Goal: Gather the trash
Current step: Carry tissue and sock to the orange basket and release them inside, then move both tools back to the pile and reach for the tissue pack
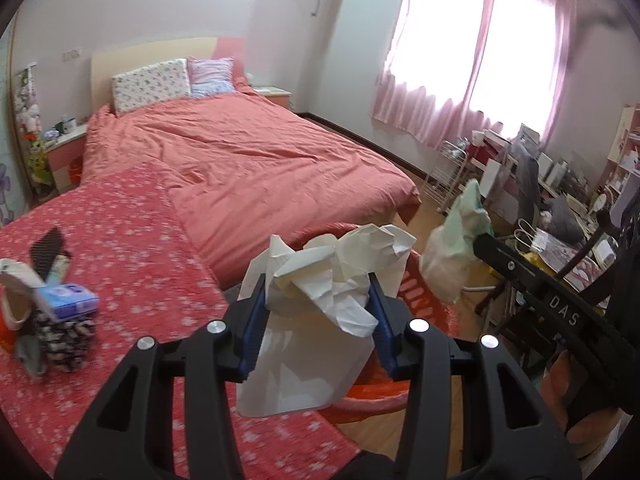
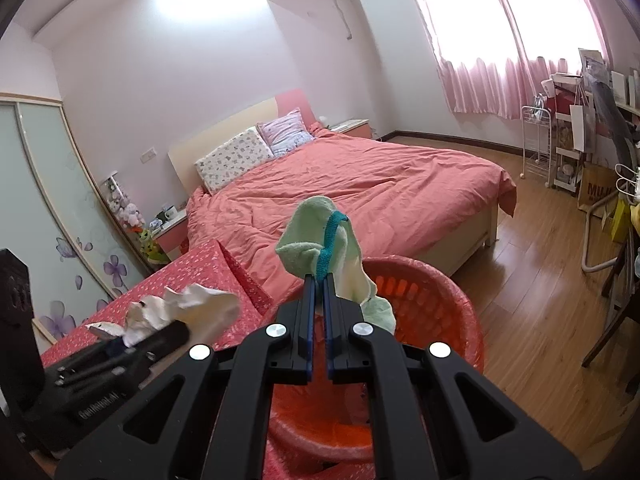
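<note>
My left gripper (image 1: 318, 300) clamped on crumpled paper wad (image 1: 340, 268), held over red basket (image 2: 436, 300); light, springy, grip at bulk; my right gripper (image 2: 319, 300) pinched on soft green cloth (image 2: 316, 236) above basket; limp, may snag on release.

The left tongs (image 1: 318, 292) are clamped on crumpled paper (image 1: 340, 268), jaws set fairly wide around it. The right tongs (image 2: 319, 280) are nearly closed, pinching a green cloth (image 2: 310, 236) by its band. Both are held raised, side by side.
</note>
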Action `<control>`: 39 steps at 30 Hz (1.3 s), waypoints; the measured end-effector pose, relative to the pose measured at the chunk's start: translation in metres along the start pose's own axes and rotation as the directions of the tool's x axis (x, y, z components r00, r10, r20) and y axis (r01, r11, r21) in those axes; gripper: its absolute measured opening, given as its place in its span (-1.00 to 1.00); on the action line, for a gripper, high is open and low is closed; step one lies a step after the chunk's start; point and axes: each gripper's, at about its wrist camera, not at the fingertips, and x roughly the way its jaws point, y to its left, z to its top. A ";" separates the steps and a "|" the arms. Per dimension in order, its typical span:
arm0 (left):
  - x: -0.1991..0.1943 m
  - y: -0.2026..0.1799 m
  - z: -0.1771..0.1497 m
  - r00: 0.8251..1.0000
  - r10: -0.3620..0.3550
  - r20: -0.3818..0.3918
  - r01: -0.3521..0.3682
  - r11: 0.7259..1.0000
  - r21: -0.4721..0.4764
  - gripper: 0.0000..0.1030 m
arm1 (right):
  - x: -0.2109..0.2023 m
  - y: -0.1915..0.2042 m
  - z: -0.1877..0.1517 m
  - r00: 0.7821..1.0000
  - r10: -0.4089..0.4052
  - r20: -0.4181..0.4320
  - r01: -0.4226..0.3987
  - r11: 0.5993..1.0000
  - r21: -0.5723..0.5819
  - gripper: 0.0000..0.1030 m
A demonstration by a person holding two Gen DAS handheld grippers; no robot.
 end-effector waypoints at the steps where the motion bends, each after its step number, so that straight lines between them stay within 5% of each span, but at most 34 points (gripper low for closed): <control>1: 0.007 -0.003 -0.001 1.000 -0.006 -0.008 0.006 1.000 0.005 -0.11 | 0.000 -0.002 0.000 1.000 0.000 0.001 0.000 1.000 0.001 -0.92; 8: 0.046 -0.012 -0.008 0.998 -0.021 -0.063 0.023 0.999 0.023 -0.10 | 0.016 -0.008 0.002 1.000 0.014 -0.018 -0.013 0.999 0.040 -0.92; 11: 0.057 -0.010 -0.012 0.996 -0.012 -0.088 0.014 1.000 0.025 0.09 | 0.022 -0.011 0.002 0.999 0.020 -0.041 -0.018 0.999 0.045 -0.91; 13: 0.062 -0.006 -0.015 0.995 0.002 -0.101 0.001 1.000 0.022 0.29 | 0.027 -0.011 -0.001 0.998 0.021 -0.059 -0.018 0.999 0.051 -0.84; 18: 0.067 0.003 -0.018 0.992 0.025 -0.120 -0.024 1.000 0.011 0.36 | 0.029 -0.017 -0.003 0.997 0.008 -0.079 -0.003 0.998 0.060 -0.55; 26: 0.048 0.033 -0.022 0.989 0.097 -0.111 -0.098 0.995 -0.001 0.38 | 0.022 -0.009 -0.003 0.997 -0.024 -0.077 0.027 0.999 0.035 -0.38; 39: -0.013 0.113 -0.040 0.966 0.242 -0.091 -0.251 0.962 -0.107 0.38 | 0.023 0.026 -0.017 0.994 -0.012 -0.112 0.008 0.999 -0.040 -0.38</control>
